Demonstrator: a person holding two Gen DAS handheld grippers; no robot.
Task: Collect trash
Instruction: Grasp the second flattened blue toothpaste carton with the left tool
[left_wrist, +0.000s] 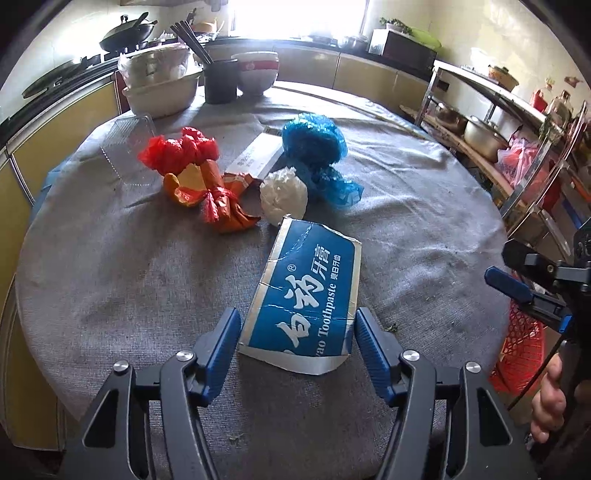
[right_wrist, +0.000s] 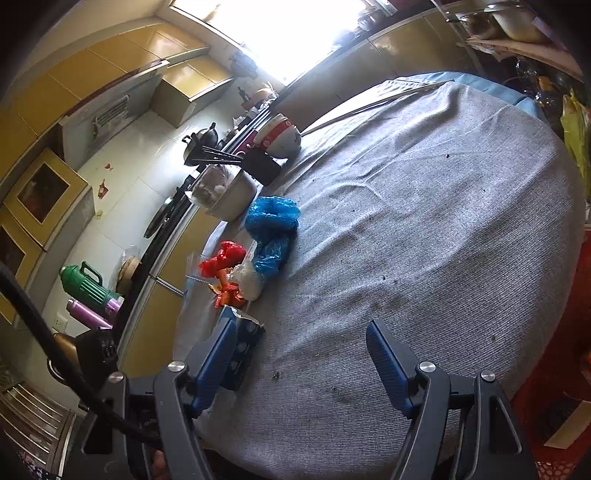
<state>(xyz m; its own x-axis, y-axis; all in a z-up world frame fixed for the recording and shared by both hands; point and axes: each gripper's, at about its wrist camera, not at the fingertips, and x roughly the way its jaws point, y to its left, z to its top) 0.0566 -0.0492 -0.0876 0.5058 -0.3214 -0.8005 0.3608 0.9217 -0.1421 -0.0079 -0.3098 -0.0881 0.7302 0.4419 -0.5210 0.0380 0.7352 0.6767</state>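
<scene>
Little of the collecting is judged done: every visible piece of trash is lying on the worktop (left_wrist: 110, 266), and nothing is being carried by either gripper.

The left gripper (left_wrist: 297, 328) is being held low over the near end of the flattened toothpaste box (left_wrist: 306, 295). Its fingers (left_wrist: 225, 336) are standing wide apart, one on each side of the box; whether the pads are touching the card cannot be told, and nothing is being gripped. This box is judged the item in hand.

The box is being seen as crushed flat, blue with white lettering and silver edges, creased across its face and torn at the near corner. It is lying in the middle of the worktop, its far end just beside a white wad (left_wrist: 283, 195).

Still to be gathered, clustered beyond the box: a knotted red bag (left_wrist: 183, 149), a crumpled orange wrapper (left_wrist: 218, 199), a bunched blue bag (left_wrist: 317, 155), a pale carton (left_wrist: 255, 157) partly hidden behind them, and a clear plastic tray (left_wrist: 127, 142) off to the left.

The right gripper (right_wrist: 303, 352) is being held over the worktop's near edge, its fingers spread wide and holding nothing. A red mesh basket (left_wrist: 524, 343) is being glimpsed beyond the worktop edge; it is possibly the bin, though this is not being confirmed.
</scene>
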